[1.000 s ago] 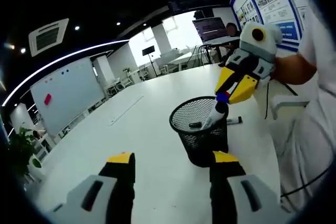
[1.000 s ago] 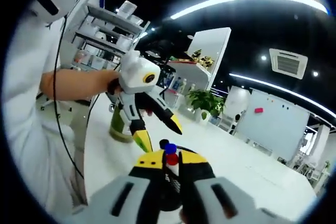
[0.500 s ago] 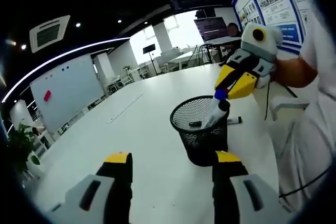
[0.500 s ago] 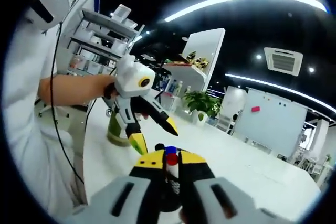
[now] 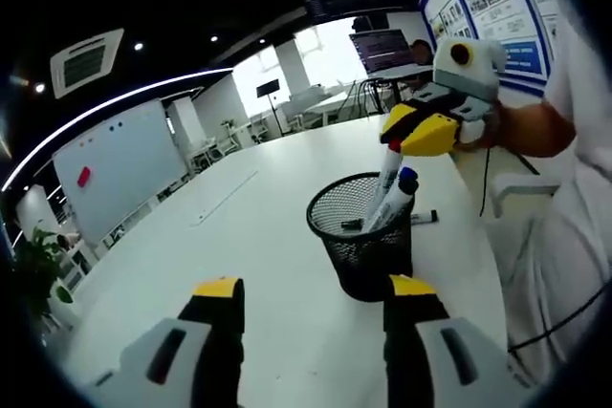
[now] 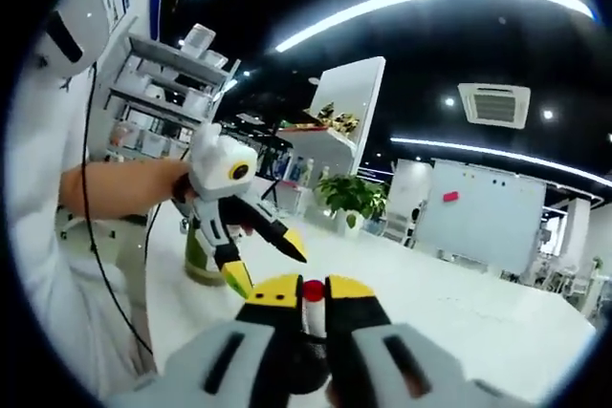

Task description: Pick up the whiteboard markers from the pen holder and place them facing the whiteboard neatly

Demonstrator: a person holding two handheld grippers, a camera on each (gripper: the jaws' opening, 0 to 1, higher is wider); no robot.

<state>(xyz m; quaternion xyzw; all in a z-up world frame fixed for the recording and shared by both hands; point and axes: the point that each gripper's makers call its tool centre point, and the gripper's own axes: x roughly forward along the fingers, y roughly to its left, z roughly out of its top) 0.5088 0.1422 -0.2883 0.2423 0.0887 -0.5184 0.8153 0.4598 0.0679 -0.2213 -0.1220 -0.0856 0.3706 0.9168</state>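
Observation:
A black mesh pen holder [image 5: 361,241] stands on the white table [image 5: 258,236], just beyond my left gripper [image 5: 314,298], whose jaws are open and hold nothing. Above the holder, my right gripper [image 5: 421,131] is shut on a red-capped marker [image 5: 387,167], its lower end still inside the rim. A blue-capped marker [image 5: 400,196] leans in the holder. In the right gripper view, the red-capped marker [image 6: 313,289] sticks up between the shut jaws of the right gripper [image 6: 312,307]. The left gripper [image 6: 265,263] hangs open behind it. The whiteboard [image 5: 120,174] stands far across the room.
A black marker [image 5: 426,218] lies on the table behind the holder. A green container [image 6: 199,257] stands on the table near the person's arm [image 6: 120,183]. A potted plant [image 6: 349,200], shelves and the whiteboard [image 6: 488,226] line the room. The table stretches wide towards the whiteboard.
My right gripper has risen and drawn the red-capped marker up, while the blue-capped marker stays leaning in the holder. The left gripper has hardly moved.

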